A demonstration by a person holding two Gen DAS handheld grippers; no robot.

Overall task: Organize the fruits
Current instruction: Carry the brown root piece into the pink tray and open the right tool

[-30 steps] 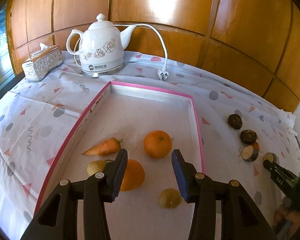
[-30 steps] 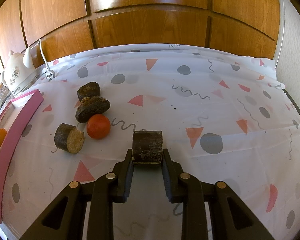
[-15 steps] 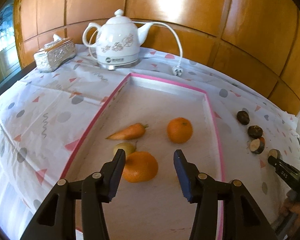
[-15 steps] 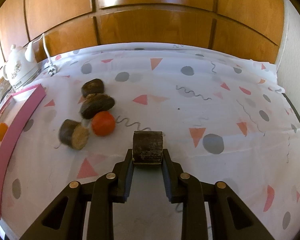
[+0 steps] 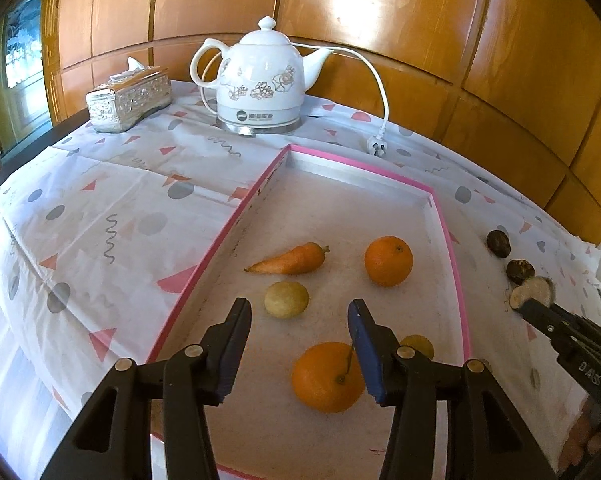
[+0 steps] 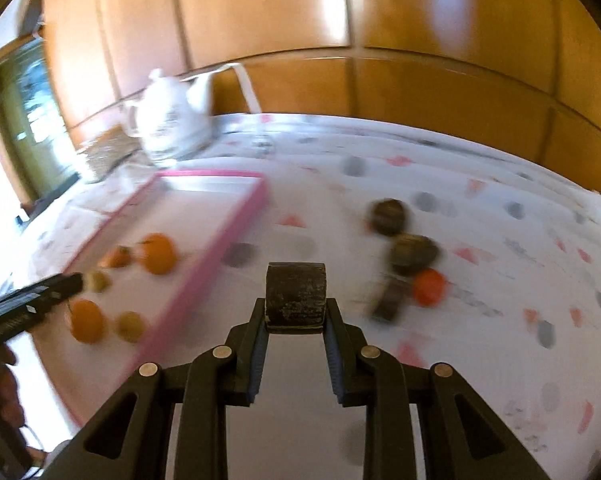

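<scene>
Your right tool [image 6: 296,312] is clamped on a dark brown cylinder chunk [image 6: 295,294], holding it off the counter [image 6: 480,208] just right of the pink-rimmed tray [image 6: 204,264]. The view here is blurred. To the right of the held piece lie two more dark pieces, a cut chunk [image 6: 390,298] and a small red-orange fruit [image 6: 429,286], close together on the patterned cloth.

Your left tool [image 5: 300,350] hangs over the near part of the tray with its jaws apart and nothing between them. Below it sits a large orange [image 5: 327,376]; a small yellowish fruit [image 5: 286,299] lies just beyond the left finger, another [image 5: 418,346] is partly hidden behind the right finger. Farther in are a carrot [image 5: 290,260] and a second orange [image 5: 388,261]. A white kettle [image 5: 260,84] and a tissue box [image 5: 128,98] stand at the far side.
</scene>
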